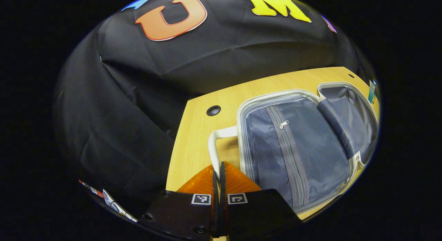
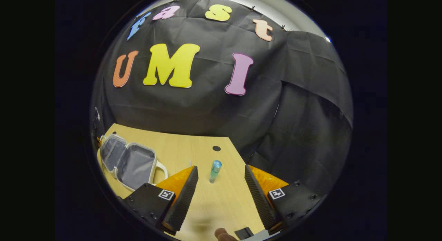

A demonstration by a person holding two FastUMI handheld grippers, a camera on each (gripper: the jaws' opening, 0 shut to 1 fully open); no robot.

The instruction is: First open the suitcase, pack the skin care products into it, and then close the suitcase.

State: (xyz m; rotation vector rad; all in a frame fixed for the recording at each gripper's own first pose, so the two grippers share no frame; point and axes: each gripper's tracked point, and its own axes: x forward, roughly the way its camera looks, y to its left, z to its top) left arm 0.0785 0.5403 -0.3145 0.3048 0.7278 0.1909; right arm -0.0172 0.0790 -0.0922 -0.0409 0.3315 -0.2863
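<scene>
The white suitcase (image 1: pixel 297 147) lies open flat on the wooden table (image 1: pixel 197 130), showing its grey lining and a zipped mesh divider. Its white handle (image 1: pixel 215 141) sticks out toward my left gripper (image 1: pixel 218 165), which is shut, its tips over the handle's near end. In the right gripper view, the suitcase (image 2: pixel 129 161) lies at the far left. A small clear skin care bottle (image 2: pixel 214 171) with a blue cap stands upright on the table, just ahead of my right gripper (image 2: pixel 221 168). That gripper is open, and the bottle stands beyond the gap between its fingers.
The table (image 2: pixel 193 144) has a round cable hole (image 1: pixel 213 110) near its back edge, seen also as a cable hole (image 2: pixel 216 148) behind the bottle. Black cloth walls close in behind and to the sides. Part of a hand (image 2: pixel 224 234) shows at the bottom.
</scene>
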